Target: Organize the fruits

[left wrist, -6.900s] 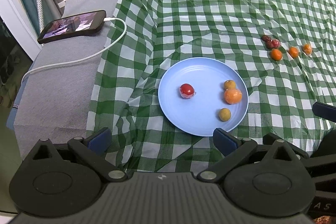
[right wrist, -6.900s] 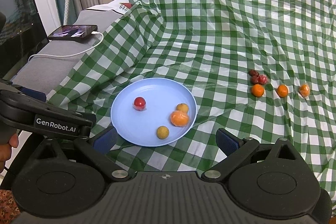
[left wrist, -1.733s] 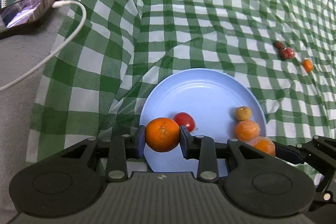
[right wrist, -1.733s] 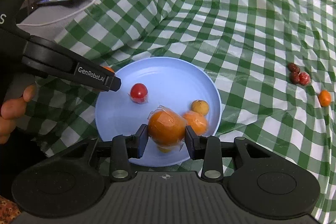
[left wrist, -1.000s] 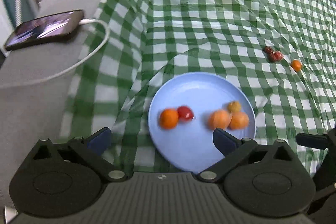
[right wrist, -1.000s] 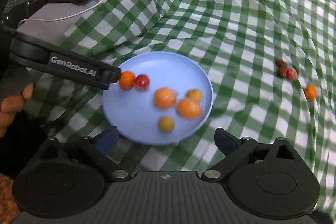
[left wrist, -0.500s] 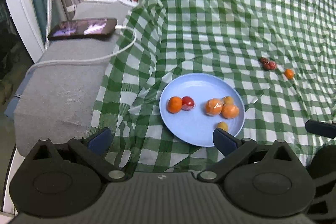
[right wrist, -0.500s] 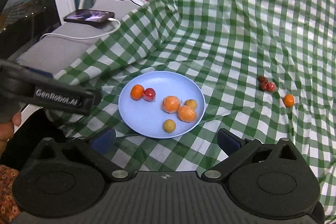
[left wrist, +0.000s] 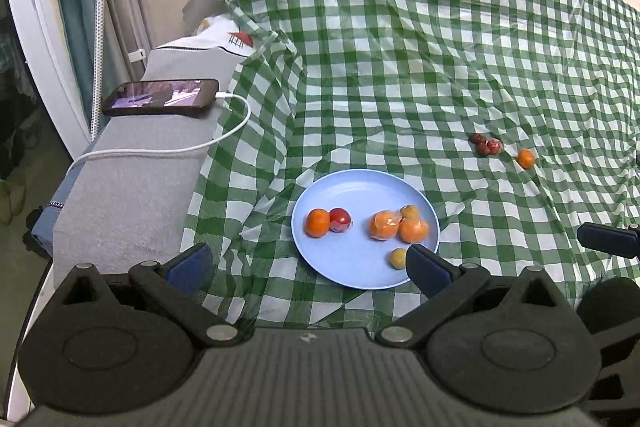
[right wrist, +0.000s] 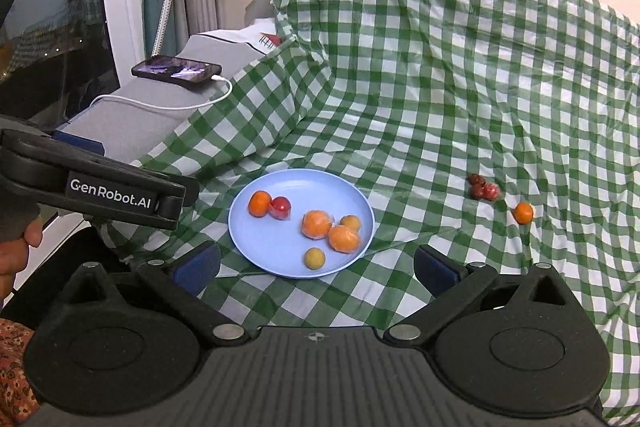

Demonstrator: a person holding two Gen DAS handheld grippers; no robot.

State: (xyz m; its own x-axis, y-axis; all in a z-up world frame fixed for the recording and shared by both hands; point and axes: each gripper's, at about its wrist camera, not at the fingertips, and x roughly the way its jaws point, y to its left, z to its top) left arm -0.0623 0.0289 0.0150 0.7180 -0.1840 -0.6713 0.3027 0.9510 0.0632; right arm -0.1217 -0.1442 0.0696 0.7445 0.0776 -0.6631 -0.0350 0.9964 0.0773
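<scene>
Collecting loose fruit onto the blue plate (right wrist: 244,247) looks like the step in hand, and by my read you're between picks: six pieces sit on the plate, four still lie on the checked cloth (right wrist: 420,99). On the plate: an orange (right wrist: 259,203) touching a red wrapped fruit (right wrist: 281,207) at the left side, a film-wrapped orange (right wrist: 316,224) touching a second orange (right wrist: 343,238) w/ a small yellow fruit (right wrist: 351,223) behind it, and another yellow one (right wrist: 314,258) alone near the front rim.

Both tools are empty. Your left gripper (left wrist: 306,265) has its jaws spread wide, nothing between them; your right gripper (right wrist: 316,265) likewise wide, hanging short of the plate's near rim.

Left to fetch, well apart from the plate toward the cloth's right side: a lone small orange (right wrist: 523,212) and, just beside it, a tight cluster of three dark red fruits (right wrist: 483,187). Next move prob. calls for the right gripper: it's the nearer one. Come down over the lone orange w/ jaws either side, close gently. The cloth is rumpled there, so the fruit may roll.

Views differ some. The right wrist view shows the left tool's arm crossing at left, plus your fingers (right wrist: 18,247) on it; the left view only catches a sliver of the right tool at its right edge. The phone (left wrist: 161,97) and its white cable (left wrist: 168,151) on the grey surface beyond the cloth's left edge read larger in the left view.
</scene>
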